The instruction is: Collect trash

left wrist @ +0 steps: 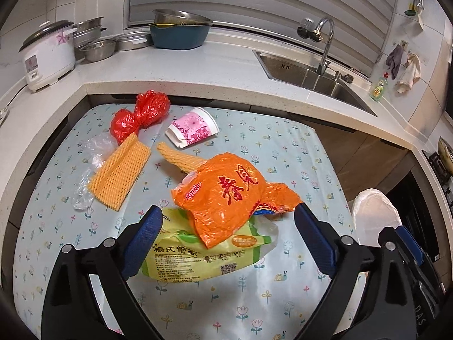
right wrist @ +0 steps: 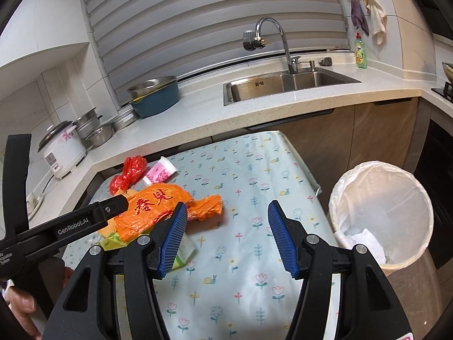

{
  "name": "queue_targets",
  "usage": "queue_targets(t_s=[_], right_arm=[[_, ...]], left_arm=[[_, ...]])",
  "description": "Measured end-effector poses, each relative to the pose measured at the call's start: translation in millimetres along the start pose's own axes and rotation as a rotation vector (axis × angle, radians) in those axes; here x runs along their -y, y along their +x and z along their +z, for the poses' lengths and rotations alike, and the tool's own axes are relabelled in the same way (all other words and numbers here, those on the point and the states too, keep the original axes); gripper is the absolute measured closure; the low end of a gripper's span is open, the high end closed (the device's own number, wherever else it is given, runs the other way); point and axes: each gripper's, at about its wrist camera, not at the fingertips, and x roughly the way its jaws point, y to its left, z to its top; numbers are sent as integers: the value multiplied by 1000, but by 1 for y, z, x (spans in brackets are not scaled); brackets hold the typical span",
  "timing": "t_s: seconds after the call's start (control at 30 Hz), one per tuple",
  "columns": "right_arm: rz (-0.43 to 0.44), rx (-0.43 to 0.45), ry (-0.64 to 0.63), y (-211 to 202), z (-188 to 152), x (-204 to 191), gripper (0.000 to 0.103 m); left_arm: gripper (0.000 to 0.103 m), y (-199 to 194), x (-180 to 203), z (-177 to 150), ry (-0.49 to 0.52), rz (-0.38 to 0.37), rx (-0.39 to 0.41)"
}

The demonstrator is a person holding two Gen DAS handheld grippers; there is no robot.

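Observation:
An orange plastic bag point(left wrist: 226, 192) lies on a yellow-green package point(left wrist: 198, 257) on the flowered tablecloth point(left wrist: 283, 147). My left gripper point(left wrist: 228, 209) hangs open over both, with its pads on either side of the orange bag and clear of it. Further back lie two yellow foam nets point(left wrist: 119, 175), clear film point(left wrist: 90, 164), a red bag point(left wrist: 141, 116) and a tipped pink paper cup point(left wrist: 195, 127). My right gripper point(right wrist: 226, 206) is open above bare cloth, just right of the orange bag point(right wrist: 153, 212). A white-lined bin point(right wrist: 379, 212) stands off the table's right edge.
An L-shaped counter wraps the table, carrying a rice cooker point(left wrist: 48, 56), steel pots and a blue basin point(left wrist: 178, 34). The sink point(right wrist: 283, 85) with its faucet is behind. The left gripper's black frame point(right wrist: 85, 223) crosses the right wrist view, and a person's hand point(right wrist: 25, 303) holds it.

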Motion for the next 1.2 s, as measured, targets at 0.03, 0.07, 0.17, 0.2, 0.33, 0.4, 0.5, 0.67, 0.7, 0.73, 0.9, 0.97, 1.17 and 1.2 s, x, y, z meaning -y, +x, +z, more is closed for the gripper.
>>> queue_targets(t_s=[0.03,0.07,0.17,0.2,0.33,0.4,0.5,0.67,0.7,0.73,0.9,0.97,1.17,1.2], right_arm=[[3,-6,-1,3,-1,-2,45],[4,-12,-3,6,-2,-5,45],[7,-26,-11,16,-4,-12,45],[9,-31,-12,20,-4,-14,45],[18,-57,-3,36,-6,-18,45],[25,-70,7,46,-6,-19,45],[39,-93,28,62,-6,-18,45],[55,-118,61,83,-5,-18,45],[58,-123,69,88,-4,-18,45],[61,-129,79,93,-3,-17,45],[77,-163,118,118,-3,-13,45],[85,-182,137,127,-6,-10,45],[121,-234,189,147,-14,-4,47],[129,-239,195,150,-14,-4,49]], left_arm=[[13,3,-3,1,-3,2,-5],[13,6,-6,1,-7,5,-12],[13,17,-13,2,-12,13,-32],[13,20,-14,2,-14,15,-38],[13,36,-21,4,-23,22,-64],[13,43,-23,5,-26,22,-73],[13,53,-26,7,-30,17,-87],[14,70,-27,11,-24,5,-112],[14,72,-27,12,-20,4,-114],[16,74,-26,12,-16,-2,-115],[35,83,-24,13,-4,-33,-137],[42,85,-23,12,1,-47,-144],[65,85,-20,11,14,-84,-145],[67,84,-19,11,17,-90,-143]])
